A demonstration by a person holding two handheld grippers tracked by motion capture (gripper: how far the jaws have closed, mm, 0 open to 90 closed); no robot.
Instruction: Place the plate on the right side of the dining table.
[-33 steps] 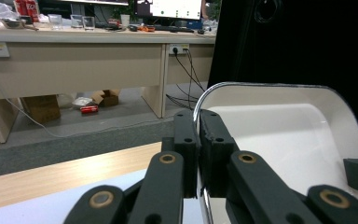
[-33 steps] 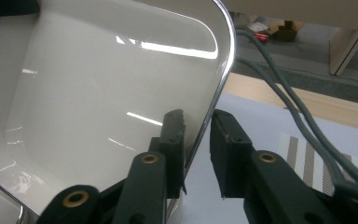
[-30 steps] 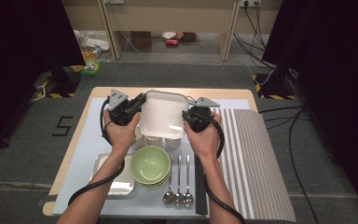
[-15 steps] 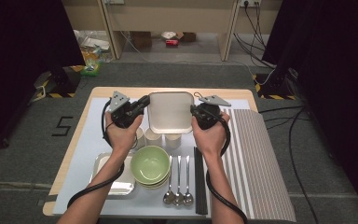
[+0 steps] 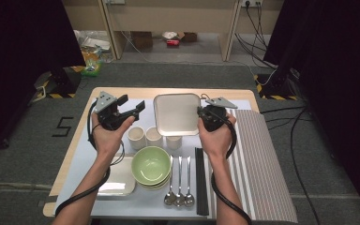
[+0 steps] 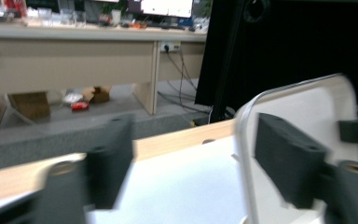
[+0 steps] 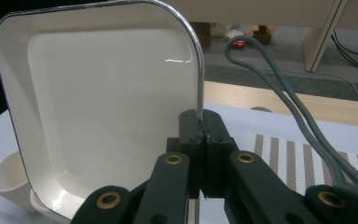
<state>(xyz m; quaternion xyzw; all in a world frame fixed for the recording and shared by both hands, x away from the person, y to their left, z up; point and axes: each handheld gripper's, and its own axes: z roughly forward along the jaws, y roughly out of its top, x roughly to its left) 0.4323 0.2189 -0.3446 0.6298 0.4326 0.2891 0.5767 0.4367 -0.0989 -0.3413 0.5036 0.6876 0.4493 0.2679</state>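
Observation:
A square cream plate [image 5: 176,114] with a dark rim is at the back middle of the table, behind the cups. My right gripper [image 5: 200,113] is shut on its right rim. In the right gripper view the jaws [image 7: 200,133] pinch the edge of the plate [image 7: 107,107], which stands tilted above the cups. My left gripper [image 5: 134,102] is to the left of the plate, apart from it. Its jaws have just been opening and stand open with nothing pressed between them. In the left gripper view [image 6: 198,172] the plate [image 6: 307,112] shows behind the right jaw.
Three pale cups [image 5: 153,136] stand in a row in front of the plate. Nearer me are stacked green bowls [image 5: 151,164], a metal tray [image 5: 117,183], three spoons [image 5: 179,180] and black chopsticks [image 5: 199,180]. A striped mat [image 5: 262,164] covers the table's right side.
The left gripper has let go of the plate's left rim, opened and drawn away to the left. The plate has gone farther back, with the right gripper alone holding it.

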